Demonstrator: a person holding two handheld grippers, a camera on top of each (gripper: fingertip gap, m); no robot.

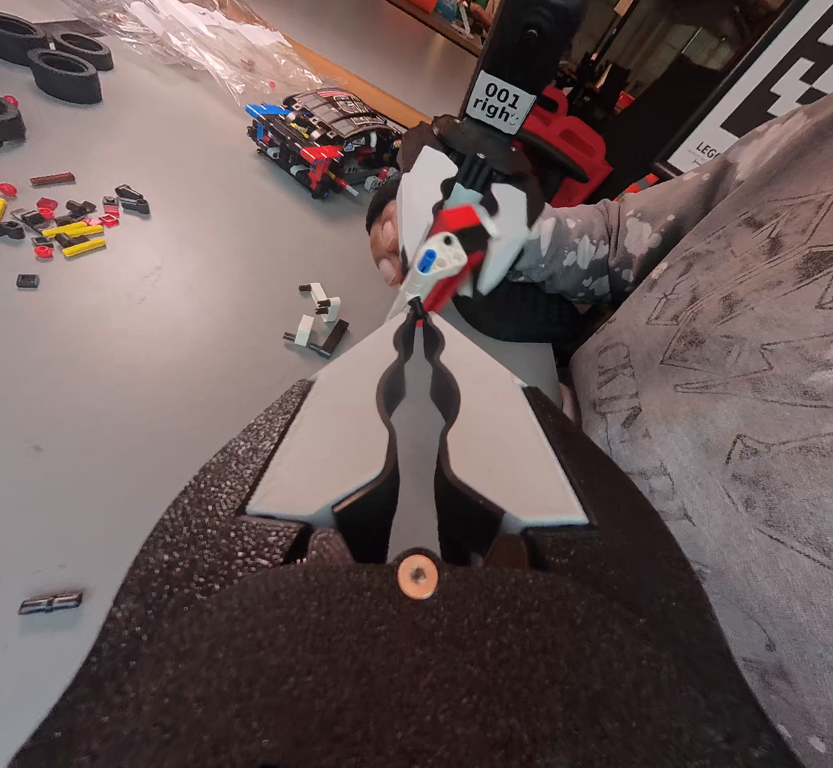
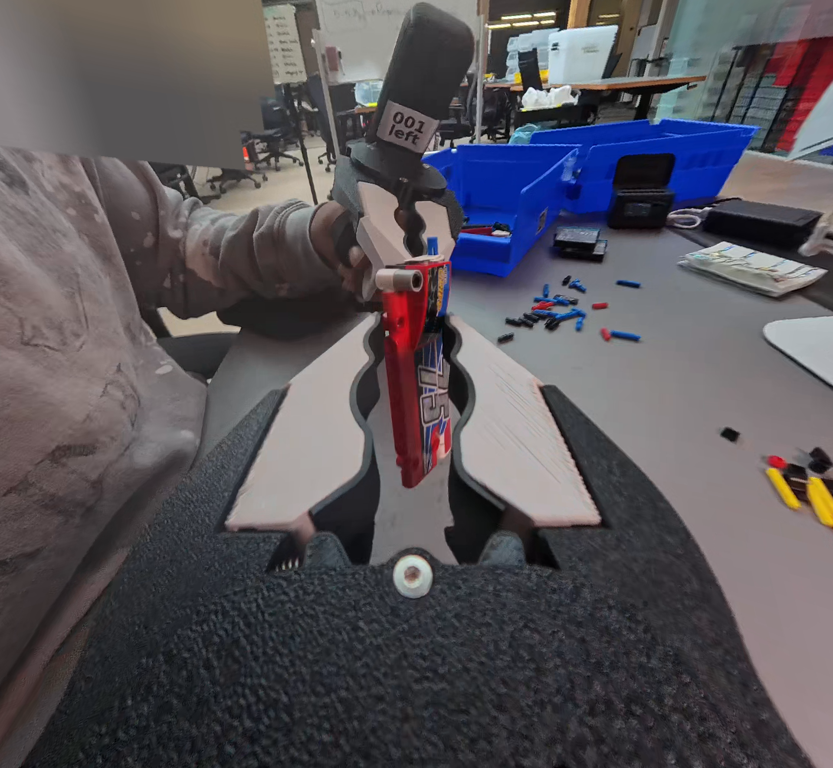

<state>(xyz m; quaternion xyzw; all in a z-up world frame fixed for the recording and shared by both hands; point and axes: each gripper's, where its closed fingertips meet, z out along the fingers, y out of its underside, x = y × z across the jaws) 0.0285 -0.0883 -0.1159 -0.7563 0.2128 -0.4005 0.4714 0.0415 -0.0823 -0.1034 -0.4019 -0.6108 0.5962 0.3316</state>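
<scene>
The right gripper (image 2: 412, 331) clamps a red panel assembly (image 2: 417, 385) held in the air above the grey table (image 2: 631, 385); small, rigid and light, it looks best held by its flat faces. The left gripper (image 1: 417, 318), jaws nearly together, apparently pinches a small black pin (image 1: 415, 308) at the assembly's end. A half-built car model (image 1: 324, 142), black tyres (image 1: 67, 70) and loose bricks (image 1: 67, 223) lie well apart.
</scene>
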